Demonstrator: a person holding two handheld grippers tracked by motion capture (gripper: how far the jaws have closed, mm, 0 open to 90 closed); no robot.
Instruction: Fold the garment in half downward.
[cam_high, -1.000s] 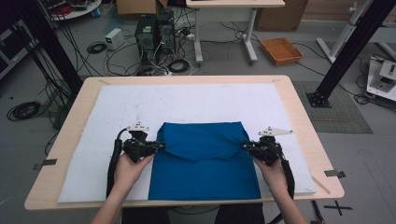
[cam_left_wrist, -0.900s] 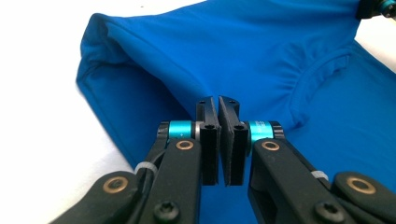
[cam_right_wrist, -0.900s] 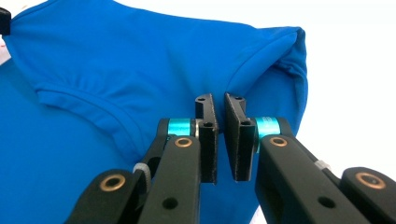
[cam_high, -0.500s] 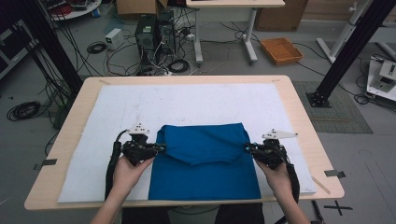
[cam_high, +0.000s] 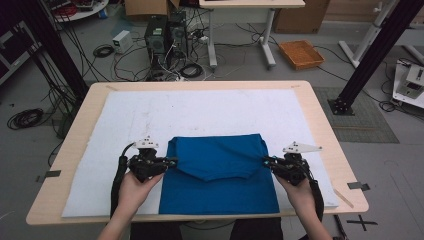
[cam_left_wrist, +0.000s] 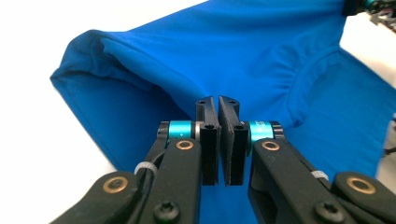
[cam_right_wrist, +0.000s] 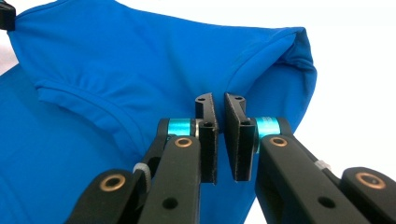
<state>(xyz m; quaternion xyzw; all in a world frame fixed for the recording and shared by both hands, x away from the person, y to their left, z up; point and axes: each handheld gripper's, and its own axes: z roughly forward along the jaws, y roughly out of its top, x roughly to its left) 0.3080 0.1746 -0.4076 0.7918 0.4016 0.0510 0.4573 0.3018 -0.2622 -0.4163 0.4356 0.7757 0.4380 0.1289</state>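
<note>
A blue shirt (cam_high: 220, 175) lies on the white mat (cam_high: 200, 110) near the table's front edge, its top part folded down over the body. My left gripper (cam_high: 174, 161) sits at the shirt's left edge. In the left gripper view it (cam_left_wrist: 218, 100) is shut, its jaws together over the blue cloth (cam_left_wrist: 224, 51), and I see no cloth pinched between them. My right gripper (cam_high: 265, 160) is at the shirt's right edge. In the right gripper view it (cam_right_wrist: 218, 98) stands a narrow gap open over the folded sleeve (cam_right_wrist: 280, 51), holding nothing.
The wooden table (cam_high: 320, 120) carries the mat, with bare mat behind and beside the shirt. On the floor beyond are computer towers (cam_high: 165, 35), cables, an orange tray (cam_high: 301, 54) and black frame posts (cam_high: 372, 55).
My right gripper has drawn slightly to the right and toward the person, off the shirt's edge. The left gripper has barely moved. The shirt stays folded.
</note>
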